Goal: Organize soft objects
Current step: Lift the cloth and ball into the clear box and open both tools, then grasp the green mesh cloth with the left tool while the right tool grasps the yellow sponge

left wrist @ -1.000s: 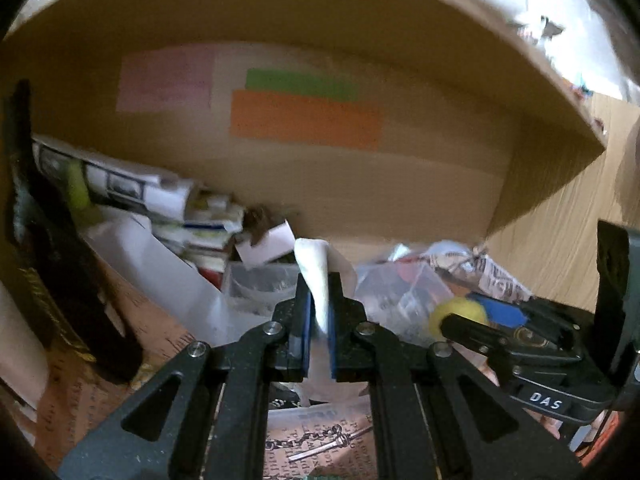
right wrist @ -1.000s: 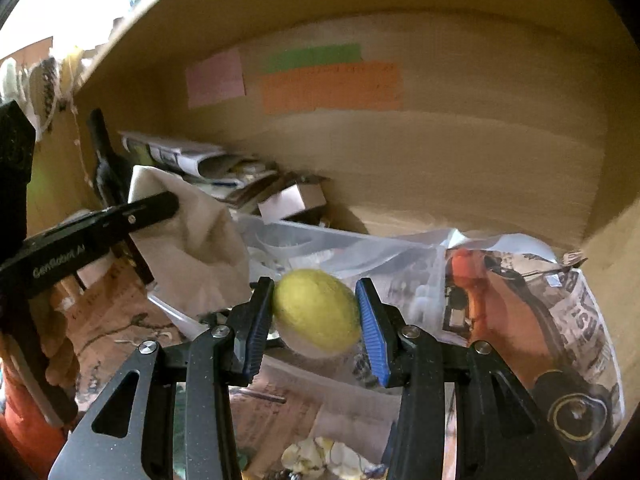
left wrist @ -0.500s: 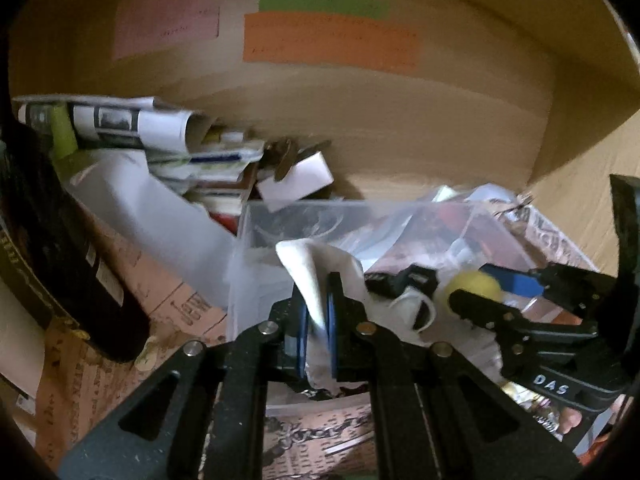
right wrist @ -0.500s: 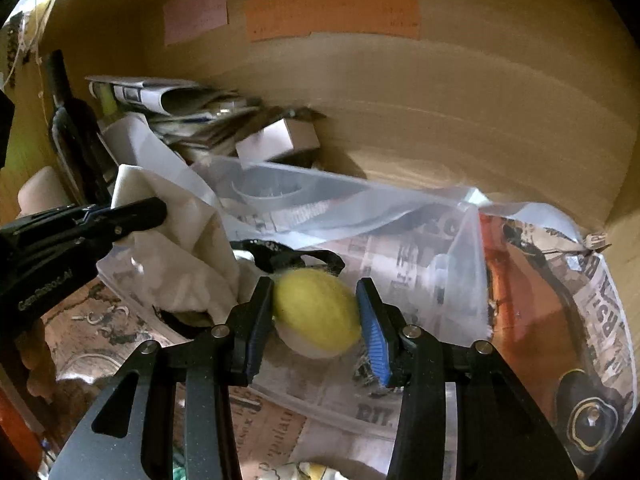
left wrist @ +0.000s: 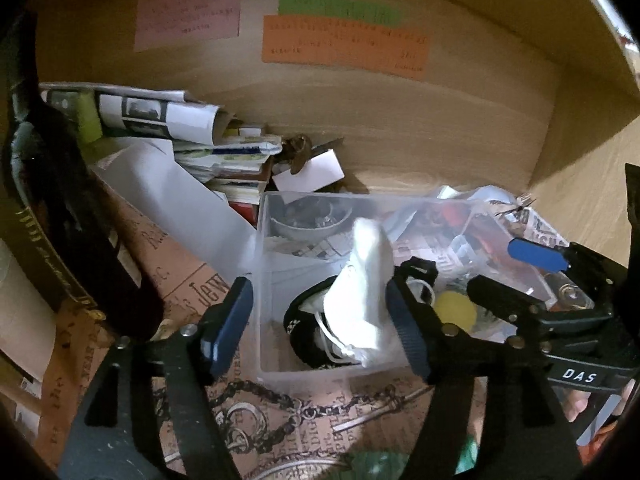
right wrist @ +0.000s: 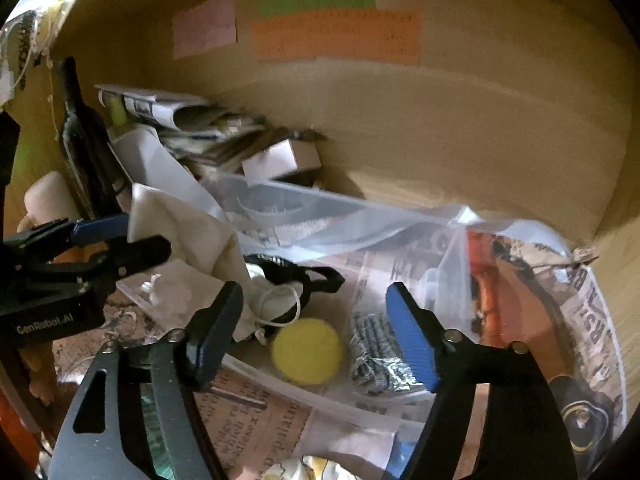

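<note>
Writing on the pink, green and orange paper notes point(left wrist: 344, 42) at upper centre is too blurred to read.

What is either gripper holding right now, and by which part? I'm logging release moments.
Nothing. The left gripper and right gripper are open; the white cloth and yellow ball are inside the clear plastic bin.

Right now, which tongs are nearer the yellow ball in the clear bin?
Right. The right tongs hang open directly over the round yellow foam ball, which lies between their tips. The left tongs are open beside the white cloth pouch, left of the ball.
</note>
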`<state>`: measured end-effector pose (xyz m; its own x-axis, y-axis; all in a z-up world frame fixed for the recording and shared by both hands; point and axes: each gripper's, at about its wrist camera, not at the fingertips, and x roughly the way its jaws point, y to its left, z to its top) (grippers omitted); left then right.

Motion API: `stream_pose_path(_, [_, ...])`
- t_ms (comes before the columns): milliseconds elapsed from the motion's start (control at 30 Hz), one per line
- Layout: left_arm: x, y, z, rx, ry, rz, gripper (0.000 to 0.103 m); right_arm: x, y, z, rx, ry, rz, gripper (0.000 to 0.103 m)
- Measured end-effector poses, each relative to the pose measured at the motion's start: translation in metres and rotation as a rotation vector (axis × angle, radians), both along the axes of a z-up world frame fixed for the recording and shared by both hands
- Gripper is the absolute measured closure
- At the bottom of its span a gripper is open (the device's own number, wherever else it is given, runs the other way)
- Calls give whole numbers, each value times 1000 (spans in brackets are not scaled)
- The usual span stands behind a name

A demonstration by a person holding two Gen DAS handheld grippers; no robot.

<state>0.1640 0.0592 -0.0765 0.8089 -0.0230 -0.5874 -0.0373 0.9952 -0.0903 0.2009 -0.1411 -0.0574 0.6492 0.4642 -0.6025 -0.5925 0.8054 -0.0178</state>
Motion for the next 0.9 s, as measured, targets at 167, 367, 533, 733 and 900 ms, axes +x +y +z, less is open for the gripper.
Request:
stream_pose_path(167, [-20, -4, 17, -2, -53, -9, 22, -19, -10, 22, 48, -59, 4, 18])
stream_pose_path(367, [-47, -12, 34, 28, -123, -25, 6, -45, -24, 41, 90, -118, 8, 14])
stream_pose_path(533, [-67, -24, 38, 58, -140, -50, 4, -67, -35, 41, 93, -151, -5, 5])
stream_pose_path(733, [-87, -34, 20, 82, -107, -64, 2, -84, -49, 18, 86, -84, -16, 5])
stream_pose_path(900, [-96, -36, -2, 69, -21, -73, 2, -97, -56, -8, 93, 9, -23, 5])
